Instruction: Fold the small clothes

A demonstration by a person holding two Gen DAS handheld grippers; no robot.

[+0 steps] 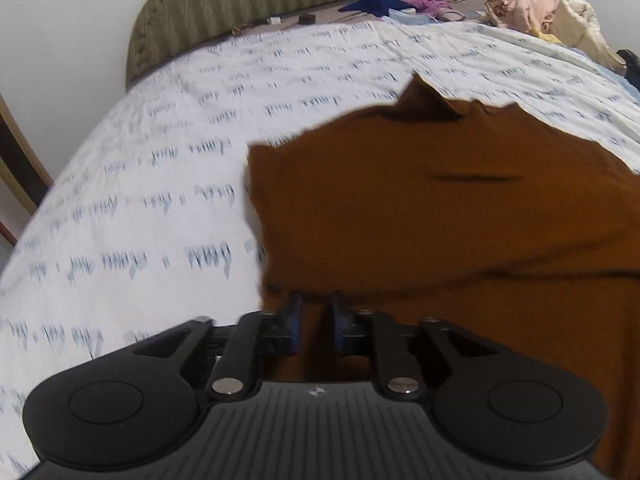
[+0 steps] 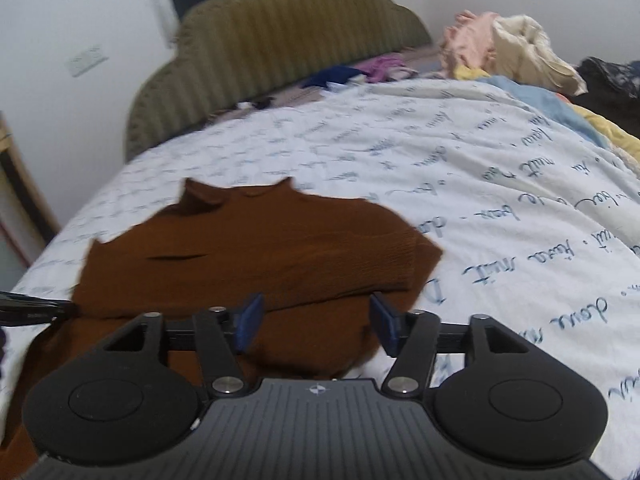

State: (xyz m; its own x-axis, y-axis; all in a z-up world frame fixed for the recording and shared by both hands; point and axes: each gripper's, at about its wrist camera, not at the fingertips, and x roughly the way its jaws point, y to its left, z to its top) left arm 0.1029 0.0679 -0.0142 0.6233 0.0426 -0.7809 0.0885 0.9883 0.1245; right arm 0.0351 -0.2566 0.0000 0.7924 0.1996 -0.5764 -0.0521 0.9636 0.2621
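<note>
A brown knit top (image 1: 420, 208) lies on the white printed bedsheet (image 1: 140, 200), its collar toward the headboard. My left gripper (image 1: 316, 300) is shut on the near edge of the top, with fabric pinched between its blue pads. In the right wrist view the same brown top (image 2: 260, 248) lies flat, with a folded sleeve on its right side. My right gripper (image 2: 316, 316) is open above the top's near edge, jaws wide apart and holding nothing. The left gripper's tip shows at the left edge of that view (image 2: 36, 308).
An olive padded headboard (image 2: 288, 36) stands at the far end. A heap of pink, cream and yellow clothes (image 2: 504, 48) sits at the far right of the bed. Blue and purple garments (image 1: 380, 4) lie near the headboard. White walls stand behind.
</note>
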